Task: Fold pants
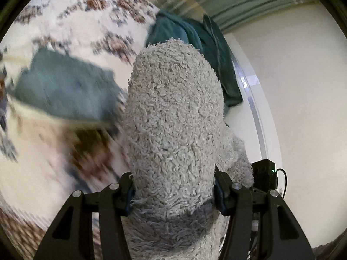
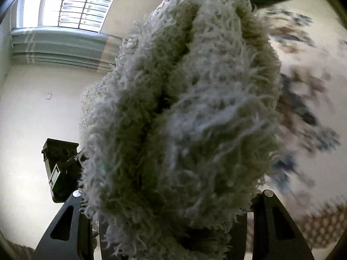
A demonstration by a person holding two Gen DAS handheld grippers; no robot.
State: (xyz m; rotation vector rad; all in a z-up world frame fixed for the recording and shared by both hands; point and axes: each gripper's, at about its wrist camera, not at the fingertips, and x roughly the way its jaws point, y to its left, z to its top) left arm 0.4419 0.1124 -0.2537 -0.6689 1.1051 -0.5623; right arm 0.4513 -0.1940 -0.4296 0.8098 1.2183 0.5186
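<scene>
Fleece pants (image 1: 173,130) bunched in both tools. Left gripper (image 1: 173,197) and right gripper (image 2: 171,216) each pinch a thick fold, its long axis running away from the jaws, raised above the patterned rug (image 1: 65,10); teal cloth (image 1: 65,86) lies farther left.

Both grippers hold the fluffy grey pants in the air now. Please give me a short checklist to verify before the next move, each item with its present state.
1. Left gripper jaws closed on the fluffy grey pants: ok.
2. Right gripper grips the same pants: ok; its pads are hidden by pile.
3. Fabric lifted clear of the patterned surface: cannot tell, lower part out of view.
4. Landing area clear: not ok, a folded teal cloth lies there.
5. Legs aligned, no twist: cannot tell.
</scene>
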